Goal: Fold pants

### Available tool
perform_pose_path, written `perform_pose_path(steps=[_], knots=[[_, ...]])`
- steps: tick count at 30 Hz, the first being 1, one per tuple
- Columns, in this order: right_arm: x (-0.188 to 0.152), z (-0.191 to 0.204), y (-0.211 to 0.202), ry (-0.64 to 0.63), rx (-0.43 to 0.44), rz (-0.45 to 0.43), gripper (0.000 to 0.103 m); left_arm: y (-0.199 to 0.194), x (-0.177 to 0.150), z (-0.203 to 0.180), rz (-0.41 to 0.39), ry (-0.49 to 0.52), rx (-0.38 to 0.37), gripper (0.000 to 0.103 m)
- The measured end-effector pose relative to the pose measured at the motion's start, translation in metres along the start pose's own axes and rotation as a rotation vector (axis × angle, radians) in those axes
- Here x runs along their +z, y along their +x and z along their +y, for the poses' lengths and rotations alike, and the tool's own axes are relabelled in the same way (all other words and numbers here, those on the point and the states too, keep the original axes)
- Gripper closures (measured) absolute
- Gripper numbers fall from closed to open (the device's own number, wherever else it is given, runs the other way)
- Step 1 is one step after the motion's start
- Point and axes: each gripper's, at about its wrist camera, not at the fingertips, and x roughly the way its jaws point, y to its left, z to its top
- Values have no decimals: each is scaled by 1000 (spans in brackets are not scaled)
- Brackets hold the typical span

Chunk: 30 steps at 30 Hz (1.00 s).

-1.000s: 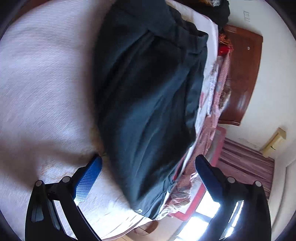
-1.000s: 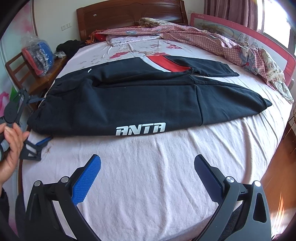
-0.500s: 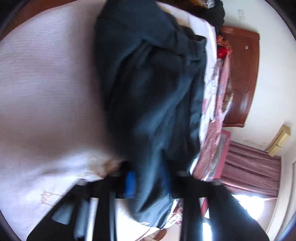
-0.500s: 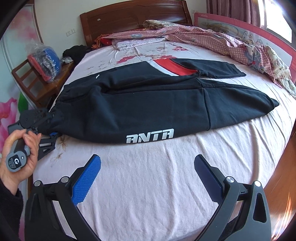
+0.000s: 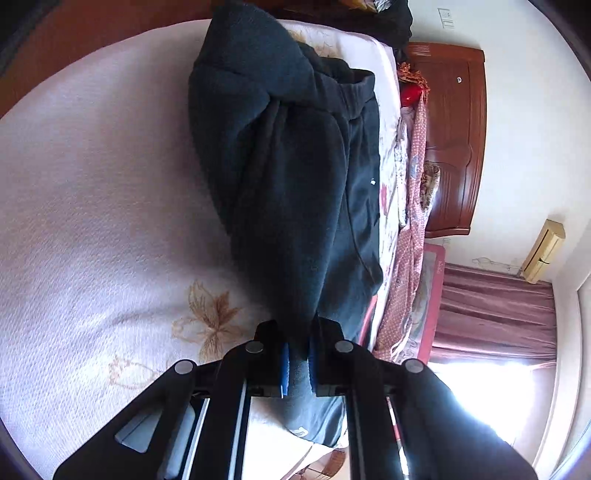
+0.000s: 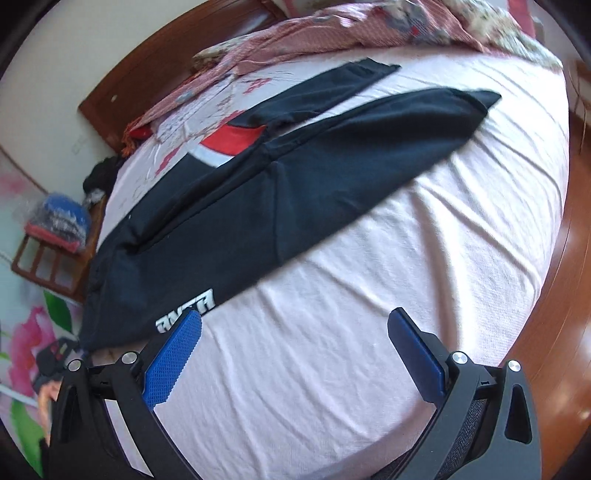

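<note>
Black pants [image 6: 295, 184] with a white logo and a red-and-white panel lie spread across the pink bed sheet [image 6: 369, 332], legs toward the right. My left gripper [image 5: 297, 363] is shut on the waist end of the pants [image 5: 280, 206], and the cloth is bunched and drawn up between its blue pads. The left gripper also shows at the far left of the right wrist view [image 6: 55, 354]. My right gripper [image 6: 293, 363] is open and empty, over the sheet in front of the pants, near the logo.
A wooden headboard [image 6: 155, 70] and a crumpled red patterned blanket [image 6: 332, 33] lie beyond the pants. A wooden bedside stand [image 6: 55, 254] holds a bagged bundle at the left. The bed's right edge drops to a wooden floor [image 6: 554, 295].
My left gripper moved onto the waist end of the pants and shut on it, lifting the cloth. My right gripper tilted and moved closer to the pants, still open.
</note>
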Motion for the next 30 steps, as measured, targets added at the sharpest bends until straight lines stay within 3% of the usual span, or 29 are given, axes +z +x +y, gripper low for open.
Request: perform_pose_path(steps=[5,10,15,17,18,20,28,30], knots=[[55,-76,6,358,182,-42,3,-6,-3,-16,2,39,-15,96],[102,-115,14,502,210,-116,3,-10,-1,-24,-2,57,-9,96],[127,-125,21,500,257,-194,5,-7,-4,-20,-3,57,-6,96],[137,-126,24,476,241,-206,14,-7,-5,-18,-3,62,6,96],[141,-125,29,469,263,-193,24,-6,-5,-18,-2,62,6,96],[143,-128,42,479,230,-133,31,-5,-4,-18,-4,63,15,96],[120,-116,56,534,212,-47,31,0,-3,-18,-4,68,36,96],[120,-116,57,545,217,-66,31,1,-2,-18,-3,69,40,96]])
